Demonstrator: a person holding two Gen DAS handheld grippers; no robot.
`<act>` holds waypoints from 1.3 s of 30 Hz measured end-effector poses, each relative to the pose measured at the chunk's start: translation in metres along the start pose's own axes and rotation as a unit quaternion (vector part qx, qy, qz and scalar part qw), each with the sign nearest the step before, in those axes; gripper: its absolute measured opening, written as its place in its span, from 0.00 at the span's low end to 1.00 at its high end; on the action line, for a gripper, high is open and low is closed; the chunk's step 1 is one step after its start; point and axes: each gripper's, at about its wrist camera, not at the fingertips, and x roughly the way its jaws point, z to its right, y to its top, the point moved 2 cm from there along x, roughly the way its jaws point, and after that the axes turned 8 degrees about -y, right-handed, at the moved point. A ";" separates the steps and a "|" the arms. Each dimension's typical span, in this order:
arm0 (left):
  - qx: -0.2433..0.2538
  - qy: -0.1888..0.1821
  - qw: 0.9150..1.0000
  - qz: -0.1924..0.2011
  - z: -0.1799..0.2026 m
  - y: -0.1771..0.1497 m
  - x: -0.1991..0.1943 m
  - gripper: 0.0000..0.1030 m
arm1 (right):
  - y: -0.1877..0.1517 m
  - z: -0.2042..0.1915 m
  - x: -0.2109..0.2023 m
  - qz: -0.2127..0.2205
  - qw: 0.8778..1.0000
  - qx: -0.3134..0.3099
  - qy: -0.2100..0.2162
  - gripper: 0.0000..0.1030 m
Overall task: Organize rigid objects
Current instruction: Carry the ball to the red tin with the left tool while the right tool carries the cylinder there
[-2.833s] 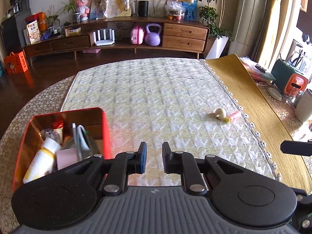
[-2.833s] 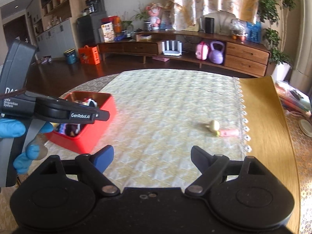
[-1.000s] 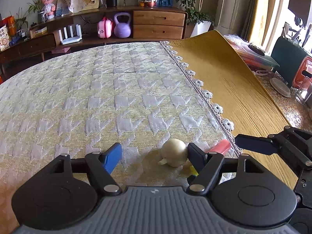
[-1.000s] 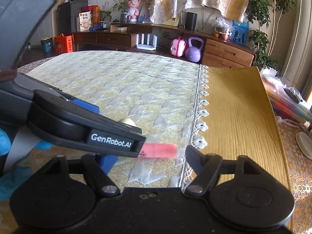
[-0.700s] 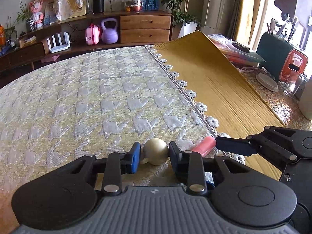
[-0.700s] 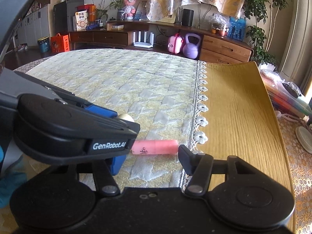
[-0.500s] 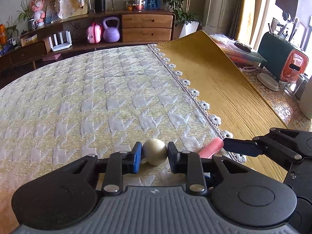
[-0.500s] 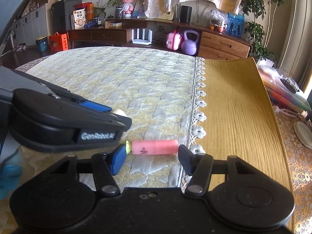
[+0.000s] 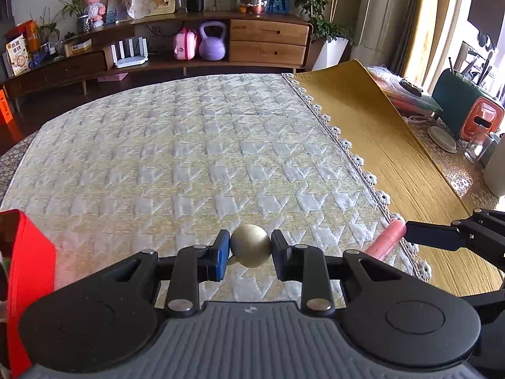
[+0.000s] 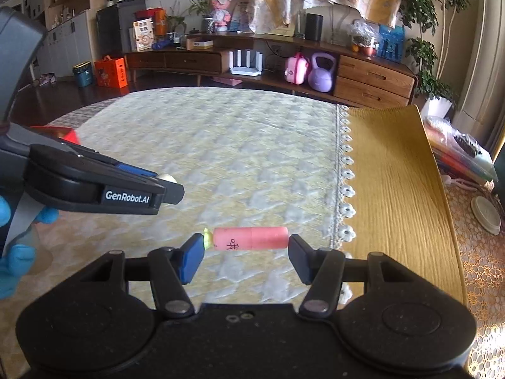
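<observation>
Your left hand-held gripper (image 9: 251, 249) is clamped on the small gold ball (image 9: 250, 245): both pads press its sides, the blue pad on the left and the black one on the right, and the ball sits clear above the patterned cloth (image 9: 189, 164) on the worktop. A small pale stub shows at the ball's lower left, just behind the blue pad. In your right wrist view only a sliver of that ball shows past the tip of the left hand-held gripper.

Your right hand-held gripper (image 10: 246, 251) is closed on the pink tube (image 10: 251, 238), gripping it lengthwise: the blue pad meets the yellow-green tip at the tube's left end and the black pad meets its right end. The tube lies level between the jaws, with dark writing on its side, lifted off the cloth. Seen from the left wrist, the pink tube is to the right of the gold ball, apart from it, over the cloth's lace edge (image 9: 356, 161).

To the left of the gold ball, at the near edge of the cloth, stands the red box (image 9: 30, 271); its inside is hidden here. Your gloved hand (image 10: 15, 252) shows blue around the left hand-held gripper's handle.

Right of the lace edge lies the mustard mat (image 9: 388, 145). Far beyond the cloth, a wooden sideboard (image 9: 268, 41) holds a purple kettlebell (image 9: 212, 45) with a pink case (image 9: 185, 45) just beside it.
</observation>
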 end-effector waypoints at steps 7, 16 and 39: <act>-0.018 0.009 1.000 0.006 -0.024 -0.011 -0.055 0.27 | 0.012 -0.037 -0.039 0.008 0.999 -0.009 0.033 0.56; -0.027 0.034 0.999 0.018 -0.071 -0.029 -0.122 0.27 | 0.030 -0.104 -0.072 0.027 0.995 -0.049 0.080 0.56; -0.073 0.110 0.990 0.045 -0.218 -0.043 -0.189 0.27 | 0.062 -0.258 -0.069 0.047 0.982 -0.123 0.133 0.56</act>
